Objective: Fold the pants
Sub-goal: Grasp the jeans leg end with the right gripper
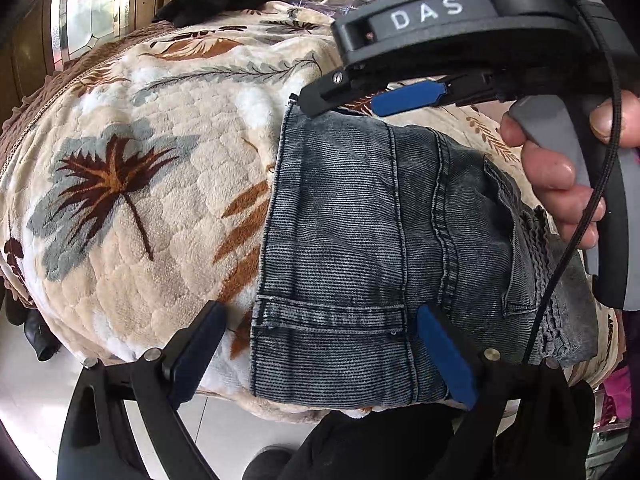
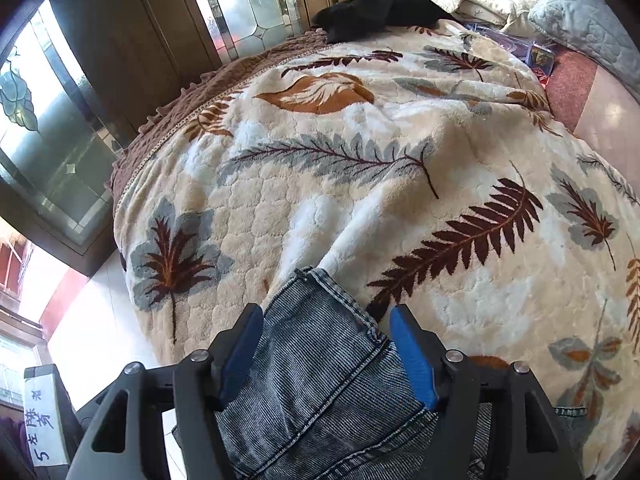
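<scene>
Grey-blue jeans [image 1: 360, 240] lie folded into a flat stack on a leaf-patterned fleece blanket [image 1: 140, 140]. My left gripper [image 1: 320, 352] hangs open over the near hem end, with one finger above the blanket and the other above the denim. In the left wrist view, my right gripper [image 1: 320, 100] is held by a hand [image 1: 560, 168] and its tip sits at the far corner of the stack. In the right wrist view, my right gripper [image 2: 326, 354] is open and straddles that corner of the jeans [image 2: 320, 380]. The denim lies flat between the blue pads [image 2: 412, 360], which do not pinch it.
A black garment [image 2: 380, 4] lies at the far end of the bed, with pillows and quilts [image 2: 500, 0] and small boxes [image 2: 540, 56] beside it. Glass-paned doors [image 2: 60, 140] stand left of the bed. The person's dark-clothed leg [image 1: 360, 448] is at the near bed edge.
</scene>
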Demonstrator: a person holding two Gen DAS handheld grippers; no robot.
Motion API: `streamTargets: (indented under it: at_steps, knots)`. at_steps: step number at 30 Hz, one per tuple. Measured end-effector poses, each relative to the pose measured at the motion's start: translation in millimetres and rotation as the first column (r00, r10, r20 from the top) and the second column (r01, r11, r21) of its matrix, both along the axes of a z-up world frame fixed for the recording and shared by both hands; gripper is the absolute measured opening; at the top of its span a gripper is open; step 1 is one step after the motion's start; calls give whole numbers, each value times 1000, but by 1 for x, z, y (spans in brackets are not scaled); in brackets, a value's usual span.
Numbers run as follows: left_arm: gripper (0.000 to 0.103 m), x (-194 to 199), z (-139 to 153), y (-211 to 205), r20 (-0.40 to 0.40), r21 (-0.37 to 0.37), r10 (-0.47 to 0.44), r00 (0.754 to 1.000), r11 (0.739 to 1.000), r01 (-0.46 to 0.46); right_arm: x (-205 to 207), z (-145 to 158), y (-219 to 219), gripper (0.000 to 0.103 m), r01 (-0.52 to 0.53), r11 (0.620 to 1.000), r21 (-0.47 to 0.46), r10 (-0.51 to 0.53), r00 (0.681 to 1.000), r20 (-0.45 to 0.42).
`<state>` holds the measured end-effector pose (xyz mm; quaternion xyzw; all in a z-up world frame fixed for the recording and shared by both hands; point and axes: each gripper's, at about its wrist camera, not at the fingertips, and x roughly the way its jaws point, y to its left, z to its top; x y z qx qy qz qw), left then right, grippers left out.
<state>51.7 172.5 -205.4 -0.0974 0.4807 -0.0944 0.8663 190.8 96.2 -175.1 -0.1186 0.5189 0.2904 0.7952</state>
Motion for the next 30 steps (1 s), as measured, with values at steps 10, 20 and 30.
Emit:
streamTargets:
  at_steps: [10, 20, 30]
  knots:
    - [96, -4, 1, -4, 43, -29, -3, 999, 1000, 4, 14, -37, -1, 72, -19, 1000, -7, 18, 993, -114]
    - [68, -7, 6, 0, 95, -57, 7, 995, 998, -1, 10, -36, -7, 35, -12, 1000, -26, 10, 998, -69]
    - [49, -24, 31, 2, 143, -117, -6, 990, 993, 23, -19, 10, -57, 27, 60, 977, 205, -55, 998, -29]
